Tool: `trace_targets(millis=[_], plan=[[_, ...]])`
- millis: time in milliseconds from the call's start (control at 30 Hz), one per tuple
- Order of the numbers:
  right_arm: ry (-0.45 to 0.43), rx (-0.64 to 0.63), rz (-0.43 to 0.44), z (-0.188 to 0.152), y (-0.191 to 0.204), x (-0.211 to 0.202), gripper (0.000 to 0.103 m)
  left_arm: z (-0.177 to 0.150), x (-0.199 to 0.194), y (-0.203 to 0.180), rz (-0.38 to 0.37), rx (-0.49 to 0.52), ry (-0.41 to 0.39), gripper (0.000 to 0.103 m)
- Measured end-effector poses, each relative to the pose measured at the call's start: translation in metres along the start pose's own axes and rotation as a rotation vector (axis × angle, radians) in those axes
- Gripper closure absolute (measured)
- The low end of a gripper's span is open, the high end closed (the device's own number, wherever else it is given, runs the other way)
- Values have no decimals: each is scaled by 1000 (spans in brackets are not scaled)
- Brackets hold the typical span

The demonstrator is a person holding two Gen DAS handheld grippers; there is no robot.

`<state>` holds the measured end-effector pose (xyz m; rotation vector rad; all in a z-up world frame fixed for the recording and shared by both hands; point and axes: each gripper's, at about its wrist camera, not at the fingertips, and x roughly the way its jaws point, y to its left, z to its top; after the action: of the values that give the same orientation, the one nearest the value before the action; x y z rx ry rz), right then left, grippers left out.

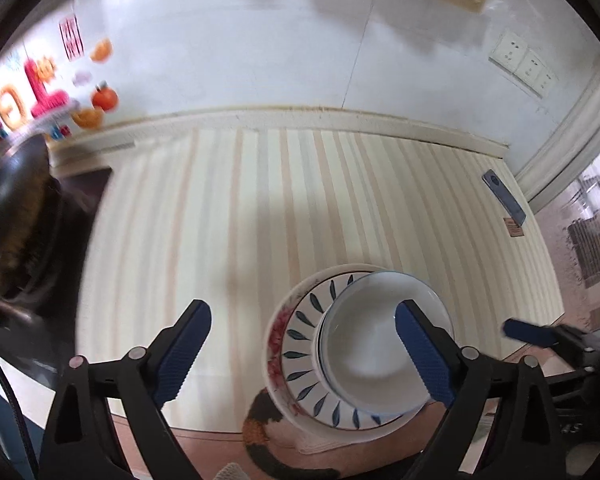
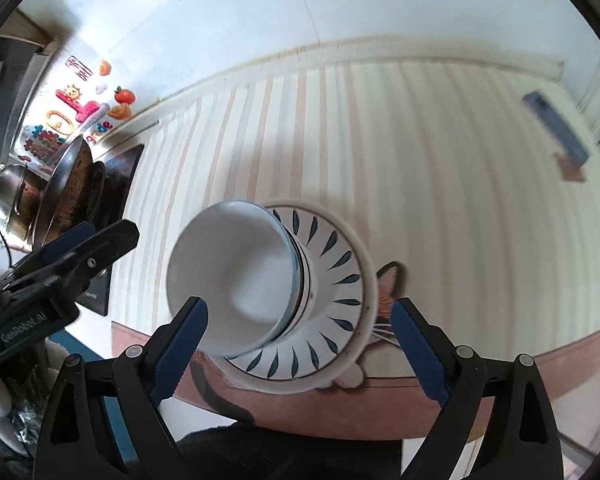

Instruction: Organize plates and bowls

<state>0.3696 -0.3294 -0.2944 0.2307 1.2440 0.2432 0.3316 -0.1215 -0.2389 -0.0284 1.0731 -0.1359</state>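
Left wrist view: your left hand-held gripper has its fingers wide apart, nothing between them. The stack sits at the near edge of the worktop: white bowl on top, leaf-pattern plate under it, floral plate at the bottom (rim only showing). A dark wok is at the worktop's left edge, a phone near the far right corner.

Right wrist view: your right hand-held gripper is also spread wide, holding nothing, hovering above the same stack. The bowl rests on the leaf-pattern plate, near edge of the striped worktop. The left hand-held gripper shows at the left.
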Motion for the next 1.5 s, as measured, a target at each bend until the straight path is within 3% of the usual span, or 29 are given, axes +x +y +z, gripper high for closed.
trace_targets(millis=[233,367,833,1133,1500], plan=[[-125,-44,-58,-26,13,-64,6,-22,-58,-12,45,-4,-123,6],[-182,-71,-66,-44,17,-94,5,-37,-86,-21,77,-17,-179,0],[-334,-148,-85,-138,38,-200,4,-111,-188,-49,185,-49,-302,0],[-423,-137,-80,-207,61,-256,4,-165,-254,-48,196,-52,-381,0],[-502,-109,-114,-298,87,-312,4,-231,-307,-39,196,-33,-418,0]])
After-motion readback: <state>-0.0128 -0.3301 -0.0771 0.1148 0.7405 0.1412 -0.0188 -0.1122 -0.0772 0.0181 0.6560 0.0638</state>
